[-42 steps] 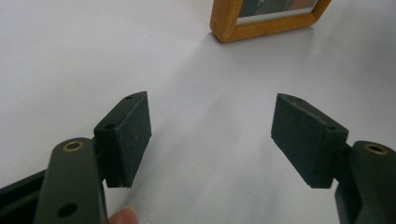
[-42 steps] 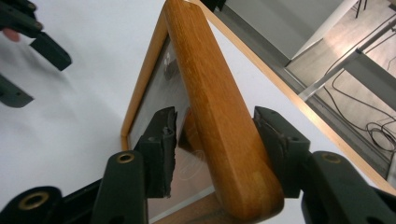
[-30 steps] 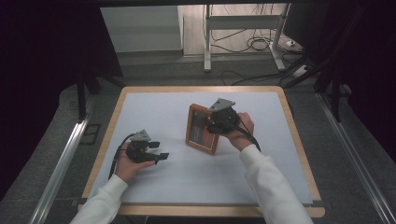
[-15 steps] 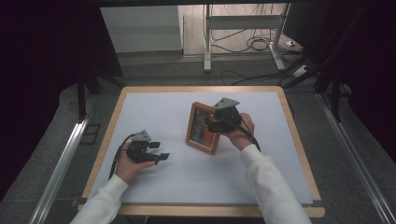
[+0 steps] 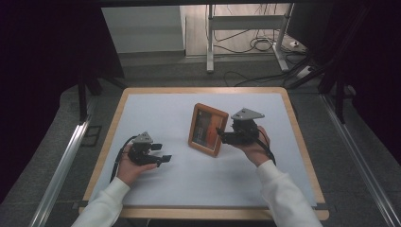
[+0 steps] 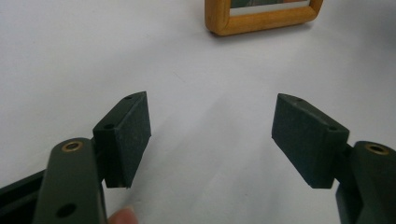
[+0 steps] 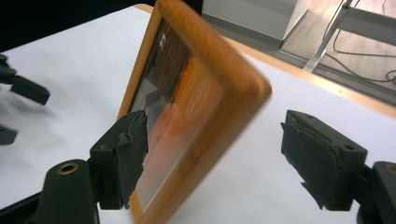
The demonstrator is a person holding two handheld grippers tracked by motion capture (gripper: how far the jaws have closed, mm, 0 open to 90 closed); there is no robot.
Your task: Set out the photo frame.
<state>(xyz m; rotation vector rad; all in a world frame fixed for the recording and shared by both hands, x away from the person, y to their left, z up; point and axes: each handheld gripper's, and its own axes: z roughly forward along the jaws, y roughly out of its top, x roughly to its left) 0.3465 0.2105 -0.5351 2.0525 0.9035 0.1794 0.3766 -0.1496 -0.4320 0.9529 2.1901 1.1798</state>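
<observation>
Now the wooden picture frame [image 5: 208, 130] stands upright near the middle of the desk [image 5: 156, 111], a little toward its far edge, leaning back on its own and showing its glazed face toward the left side. Its long axis runs up and down, so it stands tall rather than wide. The right gripper [image 5: 222, 135] sits just beside the frame's right edge, with the hand behind it toward the desk's right side. Its jaws have just been opening and now stand spread; in the right gripper view the frame's [image 7: 196, 107] near edge rises between the two pads, the left one close against the glass and the right one clearly apart from the wood, so nothing is pinched. The left gripper [image 5: 163, 153] rests near the desk's left front, well apart from the frame, its jaws spread over bare white surface; its own view catches the frame's [image 6: 264, 18] lower rail farther ahead. Judging by this, the right hand is much the nearer one, and any next move turns on the frame balancing unsupported.
</observation>
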